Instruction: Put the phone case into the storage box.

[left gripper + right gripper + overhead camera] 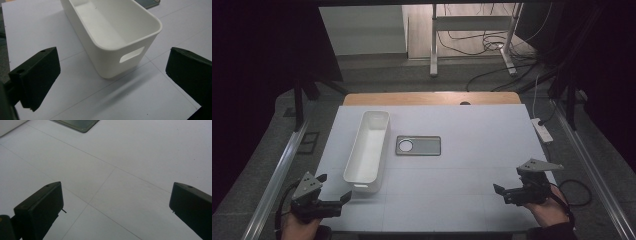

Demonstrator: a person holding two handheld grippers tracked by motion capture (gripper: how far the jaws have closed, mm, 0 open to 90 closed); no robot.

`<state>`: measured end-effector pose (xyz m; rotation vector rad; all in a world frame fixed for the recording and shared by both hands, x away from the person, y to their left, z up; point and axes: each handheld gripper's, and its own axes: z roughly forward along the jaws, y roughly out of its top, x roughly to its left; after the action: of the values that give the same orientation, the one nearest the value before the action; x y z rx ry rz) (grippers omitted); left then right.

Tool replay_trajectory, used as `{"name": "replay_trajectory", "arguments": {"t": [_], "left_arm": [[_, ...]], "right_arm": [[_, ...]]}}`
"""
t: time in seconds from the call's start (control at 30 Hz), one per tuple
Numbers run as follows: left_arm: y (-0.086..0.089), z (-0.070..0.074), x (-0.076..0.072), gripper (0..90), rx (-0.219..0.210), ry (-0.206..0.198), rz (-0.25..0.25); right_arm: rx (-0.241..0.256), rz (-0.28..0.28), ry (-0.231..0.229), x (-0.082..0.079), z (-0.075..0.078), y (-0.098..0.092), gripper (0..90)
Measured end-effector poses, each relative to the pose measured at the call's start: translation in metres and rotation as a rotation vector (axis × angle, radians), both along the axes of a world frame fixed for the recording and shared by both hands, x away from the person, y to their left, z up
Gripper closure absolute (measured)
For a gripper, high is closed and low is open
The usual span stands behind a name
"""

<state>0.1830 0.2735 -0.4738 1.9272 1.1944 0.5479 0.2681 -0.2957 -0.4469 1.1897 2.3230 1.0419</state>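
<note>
Holding both tongs spread and empty at the near edge of the desk, you look to be at the very start of the work: nothing is gripped, nothing lifted. Your left tongs sit at the near left corner, jaws wide apart, aimed at the near end of the white bin, which lies lengthwise on the left half of the desk with nothing inside it; in the left gripper view the bin stands just beyond the jaws, its cut-out handle slot facing you, and the tongs are near it but not touching. Your right tongs rest at the near right, jaws equally parted, pointing across bare desk toward the grey flat case, which lies just right of the bin near the middle, with a pale round spot at its left end; only its corner reaches the far edge of the right gripper view. Judging from this, every step is left: the reach, the grip, any placing. No brand, label or writing can be read on either thing.
</note>
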Motion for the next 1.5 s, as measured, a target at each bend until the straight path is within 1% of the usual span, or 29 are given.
{"name": "replay_trajectory", "arguments": {"t": [0.27, 0.37, 0.67, 0.73, 0.77, 0.9, 1.0, 1.2, 1.33, 1.43, 1.5], "left_arm": [[0.0, 0.0, 0.0, 0.5, 0.001, 0.001, -0.002], [0.0, 0.0, 0.0, 0.6, 0.002, 0.0, -0.002], [0.0, 0.0, 0.0, 0.6, 0.002, 0.0, -0.003], [0.0, 0.0, 0.0, 0.6, 0.002, 0.0, -0.004], [0.0, 0.0, 0.0, 0.6, 0.002, 0.0, -0.004], [0.0, 0.0, 0.0, 0.6, 0.002, -0.001, -0.005], [0.0, 0.0, 0.0, 0.6, 0.0, 0.0, -0.005], [0.0, 0.0, 0.0, 0.6, 0.0, -0.001, -0.005], [0.0, 0.0, 0.0, 0.6, -0.002, -0.001, -0.006], [0.0, 0.0, 0.0, 0.6, -0.003, -0.002, -0.006], [0.0, 0.0, 0.0, 0.6, -0.003, -0.001, -0.006]], "right_arm": [[0.007, 0.018, 0.003, 0.008, 0.002, 0.006, 0.0], [0.012, 0.031, -0.009, 0.012, 0.003, 0.009, 0.0], [0.016, 0.049, 0.01, 0.023, 0.002, 0.016, 0.0], [0.019, 0.056, 0.018, 0.025, 0.002, 0.019, 0.0], [0.022, 0.06, 0.029, 0.028, 0.002, 0.023, 0.0], [0.022, 0.065, 0.032, 0.031, 0.003, 0.027, 0.0], [0.01, 0.077, 0.031, 0.036, 0.003, 0.033, 0.0], [0.035, 0.104, 0.041, 0.044, 0.003, 0.042, 0.0], [0.026, 0.111, 0.037, 0.048, 0.003, 0.047, 0.0], [0.008, 0.119, 0.038, 0.055, 0.002, 0.053, 0.0], [0.007, 0.12, 0.046, 0.058, 0.002, 0.056, 0.0]]}}
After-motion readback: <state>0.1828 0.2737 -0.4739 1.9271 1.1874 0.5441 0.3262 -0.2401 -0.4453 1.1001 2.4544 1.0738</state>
